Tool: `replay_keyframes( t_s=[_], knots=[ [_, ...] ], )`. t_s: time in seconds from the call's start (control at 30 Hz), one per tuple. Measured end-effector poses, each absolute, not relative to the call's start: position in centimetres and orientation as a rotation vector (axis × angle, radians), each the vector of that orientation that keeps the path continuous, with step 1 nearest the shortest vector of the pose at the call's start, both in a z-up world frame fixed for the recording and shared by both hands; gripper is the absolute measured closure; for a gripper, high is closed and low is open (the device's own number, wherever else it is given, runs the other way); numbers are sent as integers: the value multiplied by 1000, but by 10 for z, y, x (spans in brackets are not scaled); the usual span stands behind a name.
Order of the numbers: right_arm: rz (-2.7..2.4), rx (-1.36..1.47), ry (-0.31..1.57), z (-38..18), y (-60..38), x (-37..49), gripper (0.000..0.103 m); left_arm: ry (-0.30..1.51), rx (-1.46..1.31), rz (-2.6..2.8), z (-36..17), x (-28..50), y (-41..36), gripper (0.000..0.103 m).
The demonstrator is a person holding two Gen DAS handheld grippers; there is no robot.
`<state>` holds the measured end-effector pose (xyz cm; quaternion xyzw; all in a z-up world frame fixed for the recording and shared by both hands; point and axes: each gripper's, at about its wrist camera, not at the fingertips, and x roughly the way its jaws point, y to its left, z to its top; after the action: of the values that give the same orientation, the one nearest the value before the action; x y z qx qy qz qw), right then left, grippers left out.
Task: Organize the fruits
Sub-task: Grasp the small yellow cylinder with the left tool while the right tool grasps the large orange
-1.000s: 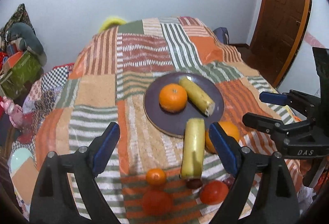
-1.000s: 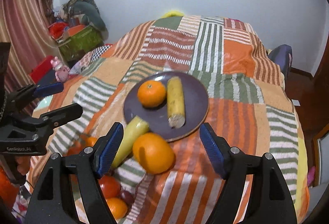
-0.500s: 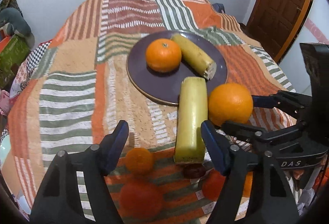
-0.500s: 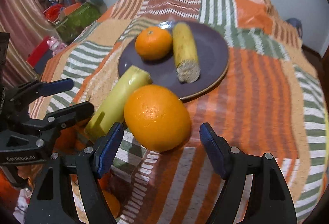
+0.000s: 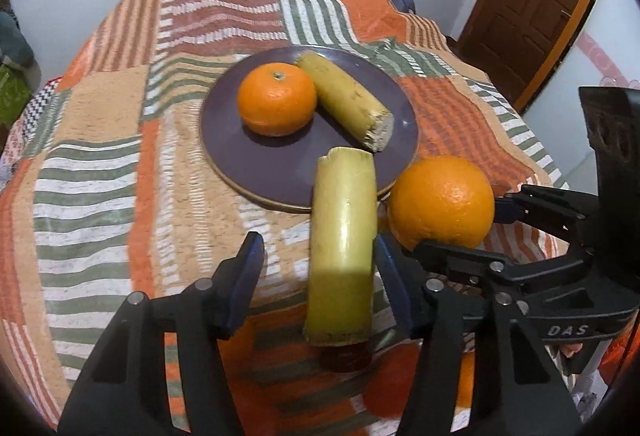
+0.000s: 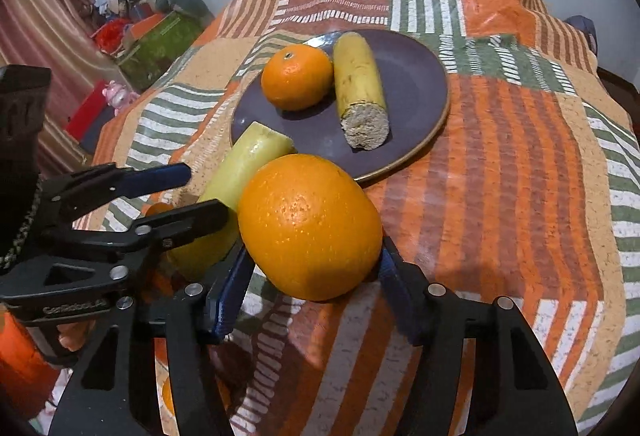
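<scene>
A purple plate [image 5: 256, 164] [image 6: 416, 88] on the patchwork cloth holds a small orange [image 5: 276, 98] [image 6: 296, 76] and a cut banana piece [image 5: 348, 104] [image 6: 360, 84]. My left gripper [image 5: 318, 270] is open around a second banana piece [image 5: 344, 244] [image 6: 236, 172] that leans on the plate's near rim; the right pad touches it, the left pad stands apart. My right gripper [image 6: 312, 276] has its jaws against a large orange [image 6: 310, 226] [image 5: 440, 202] beside the plate, on both sides; I cannot tell if it is gripped.
Small red and orange fruits [image 5: 348, 356] lie below the grippers at the table's near edge. A brown door [image 5: 532, 0] is at the right. Boxes and toys [image 6: 156, 32] are on the floor to the left.
Both grippers moved forward and down. The left one now straddles the banana piece, and the right one closed in around the large orange.
</scene>
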<state>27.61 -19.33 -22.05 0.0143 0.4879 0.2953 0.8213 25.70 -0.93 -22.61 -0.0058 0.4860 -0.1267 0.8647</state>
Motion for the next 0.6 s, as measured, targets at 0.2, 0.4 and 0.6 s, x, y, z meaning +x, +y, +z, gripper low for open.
replay_keyframes(
  t_s=[0.2,0.4,0.6],
  knots=[
    [596,28,1021,-214,-205,273,45,1063,10,-281,-236,269,-23,61],
    [557,37,996,-209,-218,273,46,1097,-12,-272,-243,278,-24,65],
    [536,50,969,-200,-229,273,49,1083,-41,-255,-236,273,-17,66]
  ],
)
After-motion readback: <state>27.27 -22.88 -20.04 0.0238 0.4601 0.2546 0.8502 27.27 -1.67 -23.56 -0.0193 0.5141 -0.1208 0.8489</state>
